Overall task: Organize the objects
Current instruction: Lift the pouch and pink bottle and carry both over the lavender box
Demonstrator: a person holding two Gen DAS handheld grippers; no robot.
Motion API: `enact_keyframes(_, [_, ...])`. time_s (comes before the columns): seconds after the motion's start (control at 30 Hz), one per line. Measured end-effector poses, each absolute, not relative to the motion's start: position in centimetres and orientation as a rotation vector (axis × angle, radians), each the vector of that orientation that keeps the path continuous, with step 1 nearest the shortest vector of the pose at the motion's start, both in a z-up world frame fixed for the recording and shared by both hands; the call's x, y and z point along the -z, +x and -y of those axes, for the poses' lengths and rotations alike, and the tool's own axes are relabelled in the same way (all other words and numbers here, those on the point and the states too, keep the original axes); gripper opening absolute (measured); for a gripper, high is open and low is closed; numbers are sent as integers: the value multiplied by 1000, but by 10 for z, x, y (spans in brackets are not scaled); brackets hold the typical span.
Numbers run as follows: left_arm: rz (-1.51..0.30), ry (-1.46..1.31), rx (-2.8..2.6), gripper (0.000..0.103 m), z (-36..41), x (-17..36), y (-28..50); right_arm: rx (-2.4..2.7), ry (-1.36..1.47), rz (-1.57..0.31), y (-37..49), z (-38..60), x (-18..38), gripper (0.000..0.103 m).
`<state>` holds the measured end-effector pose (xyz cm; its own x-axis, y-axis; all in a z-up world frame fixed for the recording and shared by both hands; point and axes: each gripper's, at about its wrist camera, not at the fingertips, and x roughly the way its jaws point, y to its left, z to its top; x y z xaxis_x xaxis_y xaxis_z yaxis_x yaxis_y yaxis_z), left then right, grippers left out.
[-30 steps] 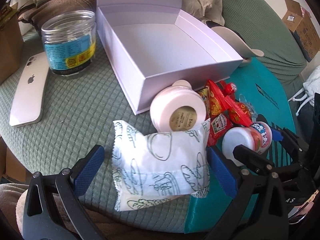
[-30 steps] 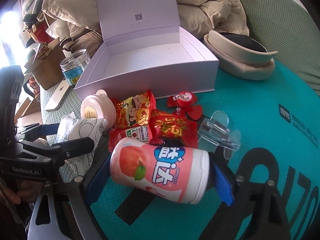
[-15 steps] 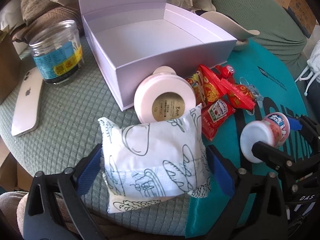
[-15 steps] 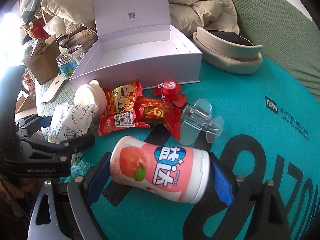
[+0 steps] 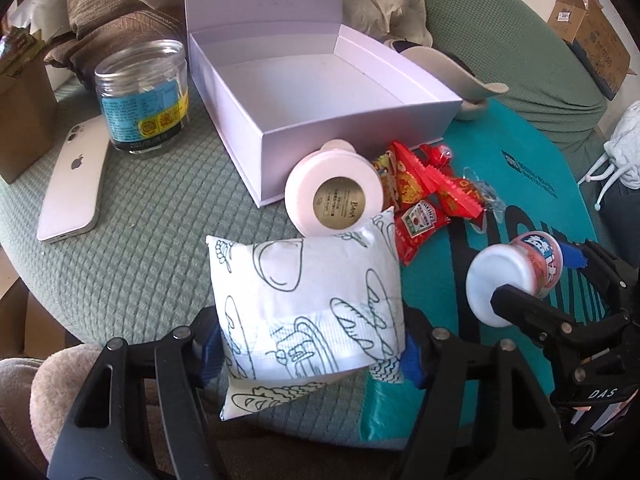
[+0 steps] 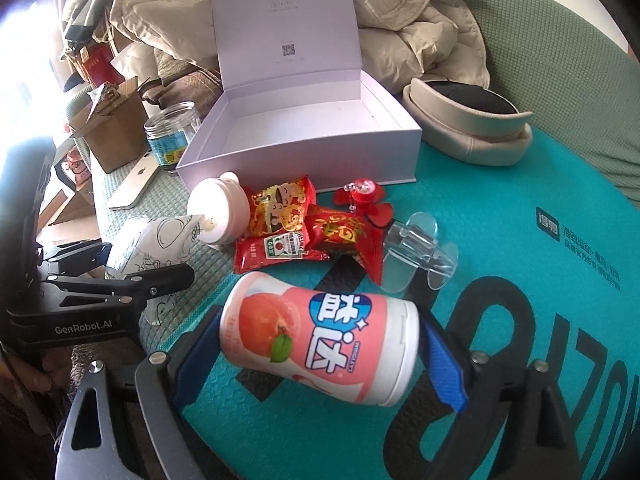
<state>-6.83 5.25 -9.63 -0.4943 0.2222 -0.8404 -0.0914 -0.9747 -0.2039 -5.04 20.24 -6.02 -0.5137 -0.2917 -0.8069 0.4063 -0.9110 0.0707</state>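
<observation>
My left gripper (image 5: 310, 354) is shut on a white snack pack with line drawings (image 5: 308, 304) and holds it above the green cushion. My right gripper (image 6: 320, 364) is shut on a pink peach gum bottle (image 6: 320, 338), lifted over the teal mat; the bottle also shows in the left wrist view (image 5: 516, 276). An open white box (image 5: 320, 92) stands empty behind, also in the right wrist view (image 6: 296, 140). A white round jar (image 5: 334, 196), red snack packets (image 6: 296, 220), a red clip (image 6: 362, 196) and a clear clip (image 6: 420, 248) lie in front of the box.
A glass jar with a blue label (image 5: 142, 96) and a white phone (image 5: 74, 184) lie left of the box. A beige cap (image 6: 468, 124) sits right of it. A cardboard box (image 6: 114, 136) and jackets (image 6: 408, 20) are behind.
My left gripper closed on the white snack pack and lifted it. My right gripper raised the peach bottle up and back from the red packets.
</observation>
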Motion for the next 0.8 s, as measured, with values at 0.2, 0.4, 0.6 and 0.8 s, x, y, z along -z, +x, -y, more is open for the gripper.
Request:
enact_keyframes(0.2, [148, -1418, -2594, 67, -41, 79, -43, 2412, 1208, -160, -39, -202, 48, 91])
enact_keyframes(0.4, [140, -1400, -2624, 67, -29, 60, -13, 2410, 1148, -179, -24, -199, 29, 91])
enact_keyframes(0.6, [132, -1358, -2664, 67, -20, 35, 20, 2400, 1097, -160, -11, -201, 11, 91])
enact_keyframes(0.8, [125, -1294, -2702, 67, -25, 14, 35, 2417, 1031, -170, 2, -205, -6, 91])
